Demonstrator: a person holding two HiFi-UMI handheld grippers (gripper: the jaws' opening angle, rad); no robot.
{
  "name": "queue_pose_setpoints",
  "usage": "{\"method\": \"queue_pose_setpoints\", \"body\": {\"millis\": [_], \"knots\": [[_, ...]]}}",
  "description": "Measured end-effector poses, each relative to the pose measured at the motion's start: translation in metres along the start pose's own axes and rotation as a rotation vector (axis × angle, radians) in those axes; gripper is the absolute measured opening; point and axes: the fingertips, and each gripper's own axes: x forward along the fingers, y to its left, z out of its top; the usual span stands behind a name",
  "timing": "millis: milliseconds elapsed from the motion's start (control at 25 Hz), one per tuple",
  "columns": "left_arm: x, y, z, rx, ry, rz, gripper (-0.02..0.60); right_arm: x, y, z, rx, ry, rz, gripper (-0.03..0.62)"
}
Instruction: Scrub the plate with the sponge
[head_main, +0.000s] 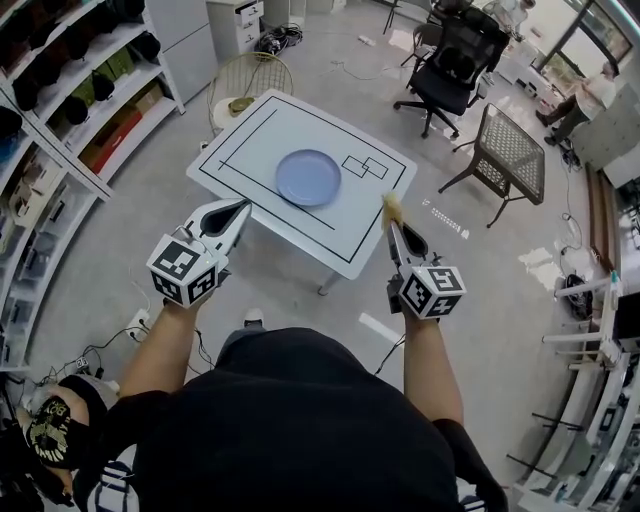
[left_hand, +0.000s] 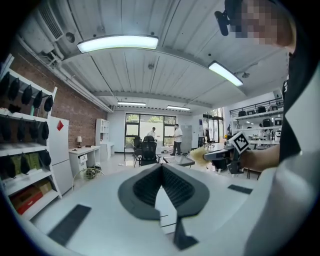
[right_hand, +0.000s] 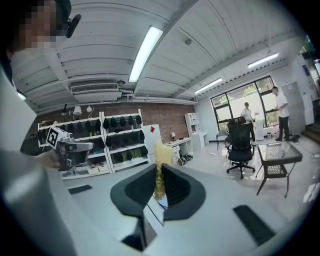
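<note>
- The right gripper (right_hand: 159, 186) is clenched on the sponge (right_hand: 159, 170), a thin yellow piece squeezed upright between its pads, with the top sticking out past the jaw tips. The pick-up part of the job looks done.
- The left gripper (left_hand: 161, 170) is clenched on nothing: its jaws meet with no gap and nothing lies between them.
- The plate (head_main: 308, 177) lies flat on the white surface (head_main: 390, 235), ahead of both grippers and roughly midway between their lines of aim. It sits nearer the right gripper's left side than the left gripper's right.
- Both grippers hang in the air on the person's side of the surface, well apart from the plate. The sponge touches neither the plate nor the surface.
- No scrubbing appears to have begun. I can see no suds or wet marks on the plate, though it is small in the head view.
- What is left, as I judge it, is to bring the sponge forward and down onto the plate, perhaps steady the rim with the empty left gripper, then rub across the plate's face.
</note>
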Motion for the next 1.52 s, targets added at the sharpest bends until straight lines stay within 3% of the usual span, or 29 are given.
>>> {"method": "queue_pose_setpoints", "body": {"millis": [280,600,1520], "knots": [[0.004,0.015,-0.008,-0.006,0.011,0.011,0.005,0.022,0.001,-0.007,0.004,0.02,0.009,0.026],[0.015,0.06,-0.014,-0.017,0.022,-0.004,0.006,0.061,0.005,-0.005,0.008,0.03,-0.012,0.026],[0.076,0.254,-0.011,-0.037,0.019,-0.143,0.006,0.226,0.039,0.028,-0.008,0.065,-0.144,0.028]]}}
